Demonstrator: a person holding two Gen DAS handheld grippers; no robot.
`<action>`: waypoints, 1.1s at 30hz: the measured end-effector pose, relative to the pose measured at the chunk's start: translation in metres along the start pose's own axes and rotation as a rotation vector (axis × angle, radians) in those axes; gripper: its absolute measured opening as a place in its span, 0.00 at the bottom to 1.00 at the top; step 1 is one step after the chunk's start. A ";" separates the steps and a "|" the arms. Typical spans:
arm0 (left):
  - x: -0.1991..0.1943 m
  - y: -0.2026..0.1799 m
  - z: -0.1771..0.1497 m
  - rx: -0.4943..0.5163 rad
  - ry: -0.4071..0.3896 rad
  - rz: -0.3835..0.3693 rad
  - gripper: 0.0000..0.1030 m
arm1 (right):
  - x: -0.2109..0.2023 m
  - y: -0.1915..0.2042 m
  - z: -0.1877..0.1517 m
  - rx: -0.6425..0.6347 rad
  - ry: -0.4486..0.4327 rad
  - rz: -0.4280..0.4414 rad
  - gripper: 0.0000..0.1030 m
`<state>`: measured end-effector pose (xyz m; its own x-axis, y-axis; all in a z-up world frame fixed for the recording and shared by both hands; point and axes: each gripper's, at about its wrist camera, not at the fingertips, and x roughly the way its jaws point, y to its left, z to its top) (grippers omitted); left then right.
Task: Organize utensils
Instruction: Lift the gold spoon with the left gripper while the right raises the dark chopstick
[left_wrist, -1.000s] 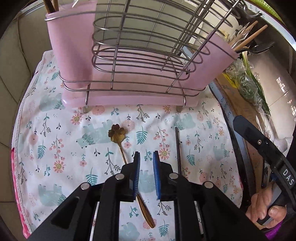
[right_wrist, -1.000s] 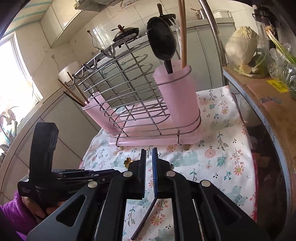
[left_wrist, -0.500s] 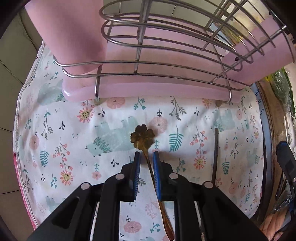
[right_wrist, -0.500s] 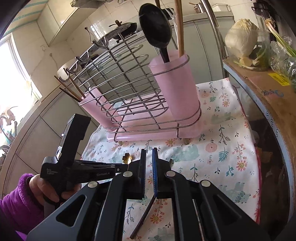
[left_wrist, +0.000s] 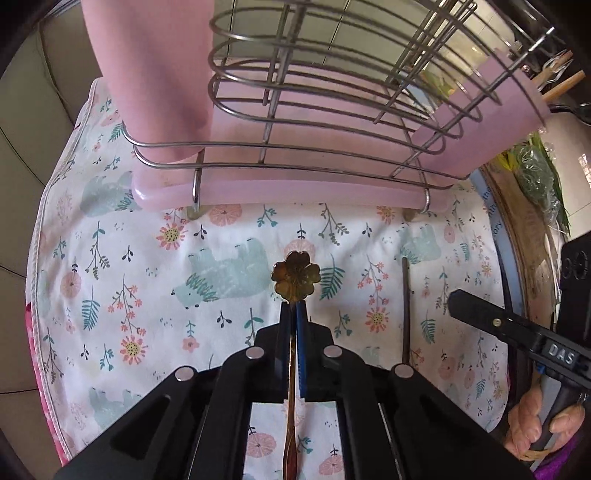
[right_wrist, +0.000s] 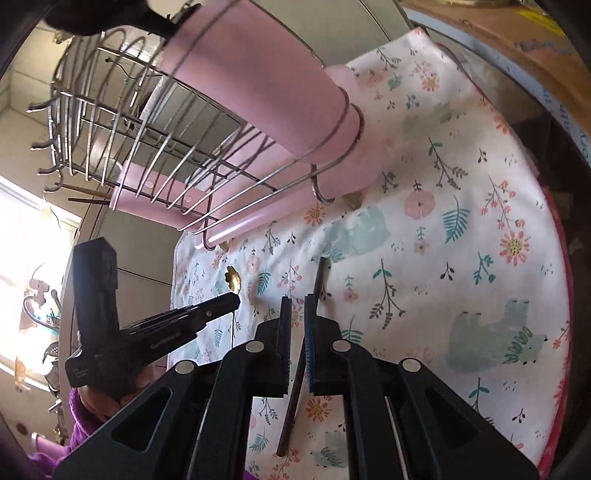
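Note:
A gold spoon (left_wrist: 296, 276) with a flower-shaped bowl lies on the floral cloth (left_wrist: 155, 266). My left gripper (left_wrist: 294, 314) is shut on its handle just behind the bowl; it shows in the right wrist view (right_wrist: 233, 295) too, with the gold spoon (right_wrist: 232, 279). A dark chopstick (left_wrist: 405, 306) lies to the right. In the right wrist view my right gripper (right_wrist: 297, 314) is open, its fingers on either side of the dark chopstick (right_wrist: 301, 365). The wire rack with pink cups (left_wrist: 295, 110) stands behind.
The pink cup on the rack's right (right_wrist: 258, 85) holds a black ladle; chopsticks stick out of the far cup (right_wrist: 88, 195). A wooden board (left_wrist: 524, 236) with greens lies right of the cloth. The right gripper's body (left_wrist: 517, 332) is close on the right.
My left gripper has closed on the gold spoon's handle. My right gripper has dropped low over the cloth and now straddles the dark chopstick.

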<state>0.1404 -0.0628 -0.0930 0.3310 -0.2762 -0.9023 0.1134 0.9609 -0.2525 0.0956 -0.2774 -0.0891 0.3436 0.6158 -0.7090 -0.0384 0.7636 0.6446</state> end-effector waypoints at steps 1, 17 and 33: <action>-0.004 0.001 -0.002 -0.003 -0.009 -0.015 0.02 | 0.005 0.001 0.001 0.005 0.017 -0.008 0.09; -0.042 0.049 -0.013 -0.066 -0.082 -0.144 0.02 | 0.065 0.039 0.001 -0.106 0.083 -0.250 0.26; -0.132 0.068 -0.043 -0.081 -0.368 -0.131 0.02 | -0.015 0.083 -0.028 -0.305 -0.248 -0.065 0.05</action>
<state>0.0639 0.0398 -0.0058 0.6336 -0.3709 -0.6790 0.1075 0.9113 -0.3975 0.0604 -0.2177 -0.0328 0.5693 0.5274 -0.6307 -0.2732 0.8449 0.4599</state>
